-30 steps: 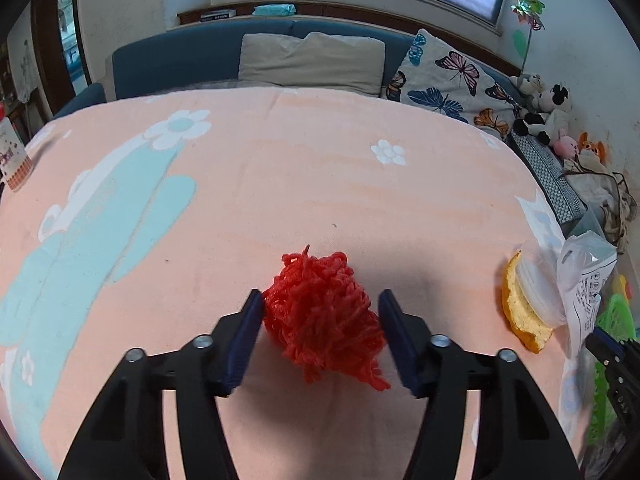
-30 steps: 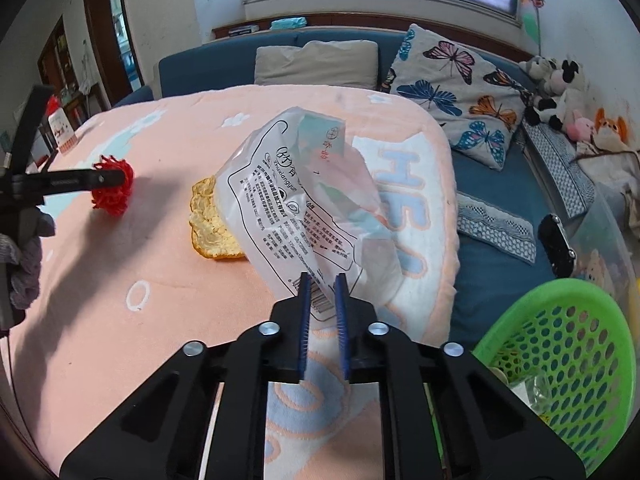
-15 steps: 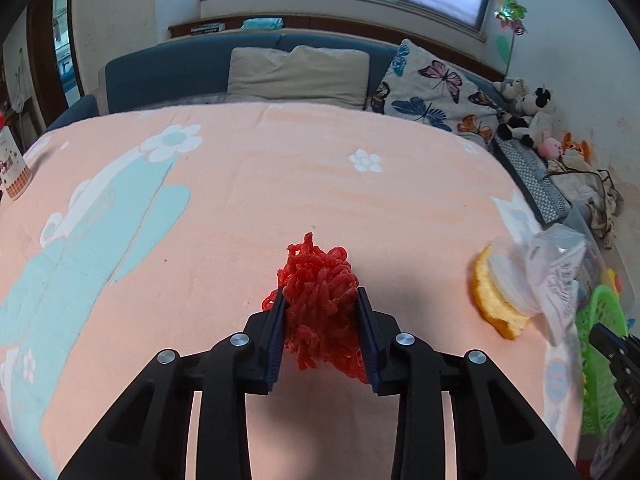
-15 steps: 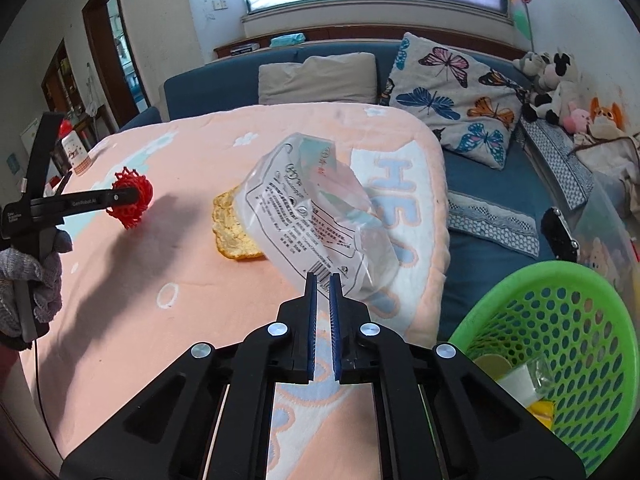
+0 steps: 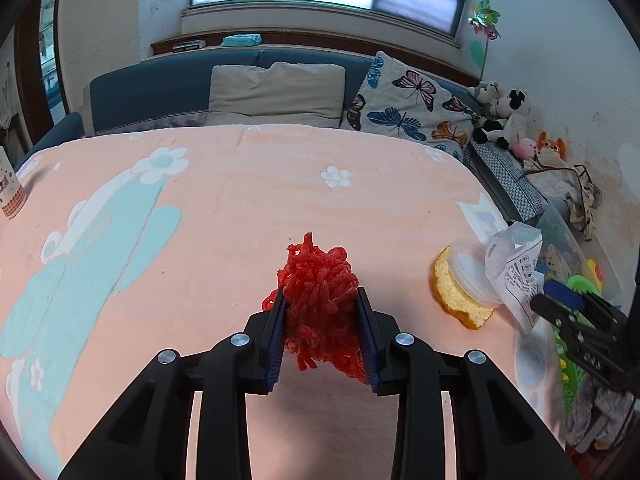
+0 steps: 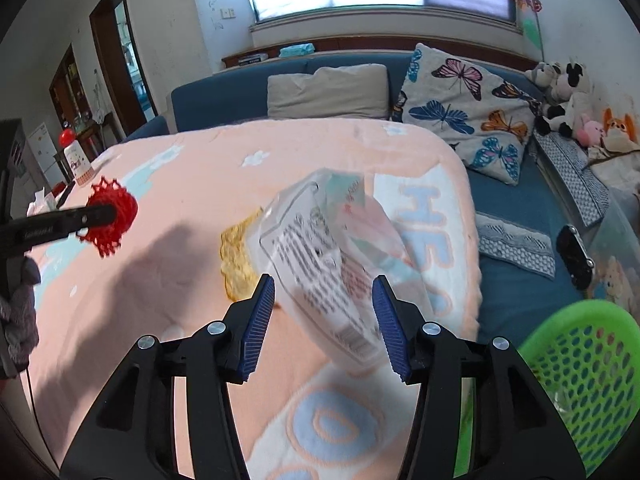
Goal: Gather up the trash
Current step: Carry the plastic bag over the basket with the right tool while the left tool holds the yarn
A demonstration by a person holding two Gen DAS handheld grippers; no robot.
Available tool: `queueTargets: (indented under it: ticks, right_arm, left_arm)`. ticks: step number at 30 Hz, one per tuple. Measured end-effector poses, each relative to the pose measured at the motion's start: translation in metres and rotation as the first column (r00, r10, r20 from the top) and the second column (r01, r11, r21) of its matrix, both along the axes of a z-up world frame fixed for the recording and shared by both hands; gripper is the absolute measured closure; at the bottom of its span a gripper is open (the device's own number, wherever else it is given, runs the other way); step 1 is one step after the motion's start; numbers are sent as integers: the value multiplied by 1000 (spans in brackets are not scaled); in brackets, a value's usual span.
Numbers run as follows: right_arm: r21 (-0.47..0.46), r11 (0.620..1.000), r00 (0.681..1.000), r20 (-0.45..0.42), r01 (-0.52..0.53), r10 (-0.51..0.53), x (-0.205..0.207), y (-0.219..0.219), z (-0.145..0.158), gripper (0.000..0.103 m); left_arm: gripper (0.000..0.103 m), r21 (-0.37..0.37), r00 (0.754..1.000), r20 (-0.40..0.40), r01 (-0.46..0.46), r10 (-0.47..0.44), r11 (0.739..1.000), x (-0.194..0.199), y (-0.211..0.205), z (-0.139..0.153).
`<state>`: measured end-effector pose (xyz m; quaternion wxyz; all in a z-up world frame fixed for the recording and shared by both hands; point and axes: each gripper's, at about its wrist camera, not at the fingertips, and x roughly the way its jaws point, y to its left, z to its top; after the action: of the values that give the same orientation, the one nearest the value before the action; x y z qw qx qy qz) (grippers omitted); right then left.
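- My left gripper [image 5: 321,334] pinches the red yarn ball [image 5: 320,300] between both blue pads, and the ball hangs free above the pink blanket [image 5: 240,184].
- My right gripper [image 6: 323,322] stands spread; its jaws have just been opening, and the plastic bag [image 6: 332,256] sits between them, blurred, with neither pad pressing on it.
- I take the green basket [image 6: 580,364] as my landmark. The bag is up and to the left of its rim, over the blanket edge and not over the basket mouth, as far as I can tell.
- To do this step well, I think the bag must be over the basket mouth before it is let go; from here it may drop on the blanket and need a new grasp.
- The yarn ball is far to the left of the basket, beyond the yellow piece [image 6: 236,264] that lies beside the bag.
- I would carry the ball toward the basket with the squeeze kept gentle and steady, because loose strands hang below the pads and could slip out.
- I would also keep the two grippers apart near the basket, so that they do not collide.
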<state>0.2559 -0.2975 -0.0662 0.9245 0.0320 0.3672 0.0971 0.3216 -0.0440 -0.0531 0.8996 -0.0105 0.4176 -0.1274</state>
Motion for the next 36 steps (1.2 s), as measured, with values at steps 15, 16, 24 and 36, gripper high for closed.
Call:
queueTargets:
  ticks: [15, 16, 24, 36]
  right_arm:
    - [146, 989, 999, -30, 23, -19, 19, -12, -9, 93]
    - [142, 990, 999, -24, 25, -22, 16, -13, -7, 93]
    - [140, 989, 998, 36, 44, -49, -26, -28, 25, 94]
    - [68, 985, 985, 60, 157, -161, -103, -74, 51, 93]
  left_arm:
    - [72, 7, 1000, -7, 12, -12, 1000, 1, 1, -6]
    - [72, 4, 1000, -6, 15, -15, 1000, -1, 0, -5]
    - [72, -16, 998, 31, 58, -58, 998, -20, -18, 15]
    - [72, -51, 976, 87, 202, -197, 978, -70, -84, 47]
